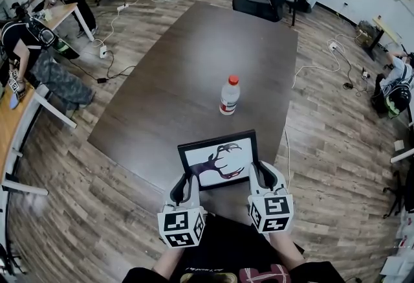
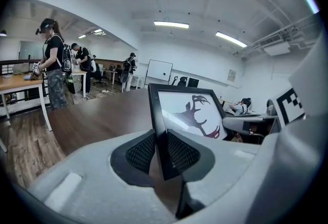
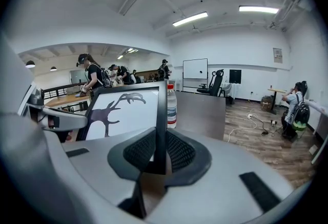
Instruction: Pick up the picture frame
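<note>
Since the left gripper [image 1: 185, 179] and right gripper [image 1: 259, 170] both pinch the black-rimmed rectangular picture frame [image 1: 218, 160], guess an even lift's next.

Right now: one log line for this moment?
left gripper: shut on picture frame, left edge | right gripper: shut on right edge | bottle: upright beyond frame
</note>
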A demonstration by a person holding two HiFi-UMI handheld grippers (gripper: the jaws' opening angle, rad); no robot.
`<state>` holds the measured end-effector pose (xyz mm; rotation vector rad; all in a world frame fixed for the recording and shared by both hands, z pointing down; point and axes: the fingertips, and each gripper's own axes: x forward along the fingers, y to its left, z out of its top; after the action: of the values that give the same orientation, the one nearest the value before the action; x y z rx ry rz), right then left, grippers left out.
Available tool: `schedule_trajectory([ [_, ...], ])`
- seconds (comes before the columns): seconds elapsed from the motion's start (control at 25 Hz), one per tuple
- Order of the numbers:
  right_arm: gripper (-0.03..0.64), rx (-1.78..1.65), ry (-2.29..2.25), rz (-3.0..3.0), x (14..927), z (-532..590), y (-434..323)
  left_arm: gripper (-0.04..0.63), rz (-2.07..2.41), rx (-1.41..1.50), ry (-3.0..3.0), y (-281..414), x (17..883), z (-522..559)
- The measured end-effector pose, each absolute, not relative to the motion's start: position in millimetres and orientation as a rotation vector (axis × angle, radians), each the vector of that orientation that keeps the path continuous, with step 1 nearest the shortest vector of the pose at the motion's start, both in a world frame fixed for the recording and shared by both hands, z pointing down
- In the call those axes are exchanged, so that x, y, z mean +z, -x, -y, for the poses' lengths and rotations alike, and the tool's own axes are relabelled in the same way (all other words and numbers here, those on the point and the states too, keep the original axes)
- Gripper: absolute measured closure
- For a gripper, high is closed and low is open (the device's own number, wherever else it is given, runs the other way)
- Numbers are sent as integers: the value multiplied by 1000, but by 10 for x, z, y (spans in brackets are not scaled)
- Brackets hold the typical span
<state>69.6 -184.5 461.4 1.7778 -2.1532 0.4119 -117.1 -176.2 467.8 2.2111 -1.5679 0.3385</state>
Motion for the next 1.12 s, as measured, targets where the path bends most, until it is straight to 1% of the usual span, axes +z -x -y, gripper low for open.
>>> schedule_trajectory([
  [1.12,543,411,-1772,2147,4694,1871,-684,515,1556,350,-2204,1184,4741,1794],
])
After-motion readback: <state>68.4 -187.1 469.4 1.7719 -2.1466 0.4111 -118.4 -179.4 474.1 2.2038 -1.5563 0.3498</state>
